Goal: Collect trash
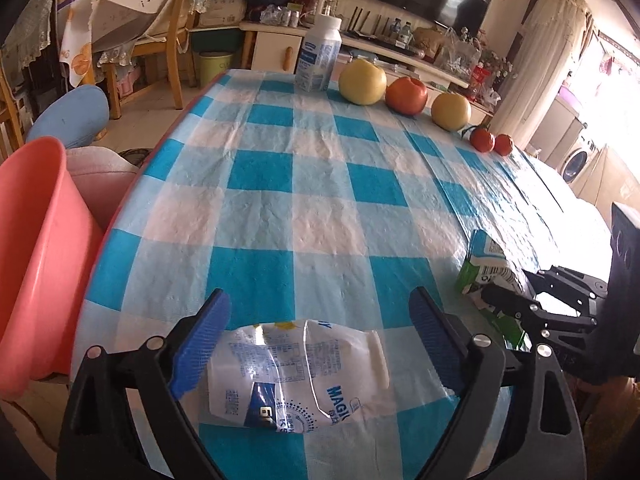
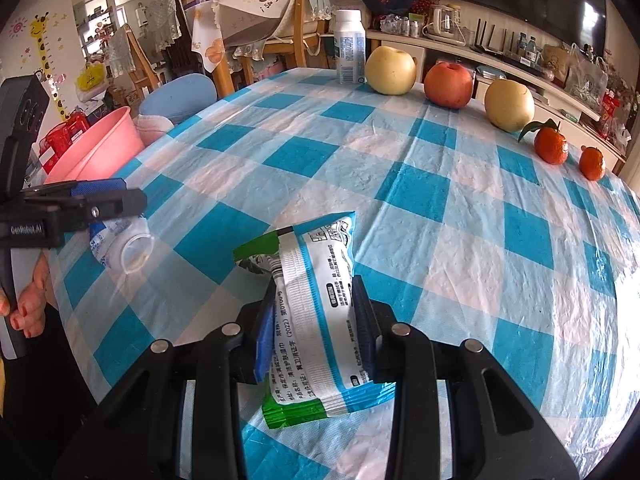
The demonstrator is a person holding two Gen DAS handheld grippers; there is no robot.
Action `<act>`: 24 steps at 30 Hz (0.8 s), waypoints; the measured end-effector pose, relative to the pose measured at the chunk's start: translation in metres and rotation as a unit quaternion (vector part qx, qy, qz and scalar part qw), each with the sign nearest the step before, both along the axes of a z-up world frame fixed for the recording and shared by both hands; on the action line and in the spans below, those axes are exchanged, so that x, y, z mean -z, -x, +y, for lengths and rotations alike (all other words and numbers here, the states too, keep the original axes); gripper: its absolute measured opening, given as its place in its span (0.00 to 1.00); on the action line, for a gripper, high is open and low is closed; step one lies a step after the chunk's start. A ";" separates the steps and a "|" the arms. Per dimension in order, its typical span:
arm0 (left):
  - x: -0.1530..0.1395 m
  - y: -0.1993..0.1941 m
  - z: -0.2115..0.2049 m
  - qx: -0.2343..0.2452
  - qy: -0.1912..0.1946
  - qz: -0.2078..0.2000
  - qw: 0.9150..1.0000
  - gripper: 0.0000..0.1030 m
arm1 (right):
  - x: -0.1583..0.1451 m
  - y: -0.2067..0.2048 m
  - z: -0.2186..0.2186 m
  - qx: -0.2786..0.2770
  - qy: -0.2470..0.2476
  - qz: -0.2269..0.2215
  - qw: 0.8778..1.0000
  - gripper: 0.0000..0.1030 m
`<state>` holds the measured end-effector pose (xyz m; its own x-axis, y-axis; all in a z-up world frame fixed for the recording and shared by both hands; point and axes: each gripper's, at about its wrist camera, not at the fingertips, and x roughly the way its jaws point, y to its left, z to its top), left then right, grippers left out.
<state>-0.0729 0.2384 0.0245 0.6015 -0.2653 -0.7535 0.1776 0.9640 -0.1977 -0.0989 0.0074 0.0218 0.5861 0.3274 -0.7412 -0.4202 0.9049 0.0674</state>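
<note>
In the left wrist view, the left gripper (image 1: 320, 344) fills the bottom of the frame with its blue-padded fingers spread wide, and the crushed clear plastic bottle with blue print (image 1: 296, 376) lies flat on the blue-and-white checked tablecloth (image 1: 320, 184) between them, its left end against the left pad and well clear of the right one. The pink plastic basin (image 1: 36, 264) sits at the left edge. At the right edge the right gripper (image 1: 520, 304) grips a green-and-white wrapper (image 1: 486, 264). In the right wrist view, lower centre, the right gripper (image 2: 316, 316) is closed tightly on that wrapper (image 2: 316, 304), held upright on edge above the cloth. At the left edge the left gripper (image 2: 80, 204) sits over the bottle (image 2: 120, 244).
</note>
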 end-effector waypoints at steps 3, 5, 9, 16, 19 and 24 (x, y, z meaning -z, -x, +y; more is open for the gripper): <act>0.001 0.002 -0.008 0.013 -0.023 0.002 1.000 0.88 | 0.000 0.001 -0.001 -0.001 -0.001 0.000 1.000 0.35; 0.001 0.004 -0.006 0.009 -0.029 0.007 1.000 0.89 | -0.001 0.000 -0.001 -0.002 -0.001 -0.001 1.000 0.35; -0.003 0.013 0.000 0.013 -0.023 0.009 1.000 0.90 | -0.001 -0.001 -0.002 -0.006 -0.006 0.000 1.000 0.35; 0.002 0.018 0.023 0.005 -0.005 0.041 0.999 0.91 | 0.000 -0.003 -0.003 -0.013 -0.017 0.005 1.000 0.35; 0.005 0.017 0.019 0.008 -0.001 0.050 0.999 0.91 | 0.000 -0.002 -0.002 -0.015 -0.020 0.005 1.000 0.35; 0.013 0.019 -0.001 0.015 -0.027 0.062 0.998 0.91 | 0.000 -0.001 -0.002 -0.019 -0.023 0.004 1.000 0.35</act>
<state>-0.0915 0.2375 0.0117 0.4953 -0.2380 -0.8355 0.1839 0.9687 -0.1669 -0.0979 0.0057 0.0221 0.5668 0.3833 -0.7293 -0.4543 0.8839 0.1115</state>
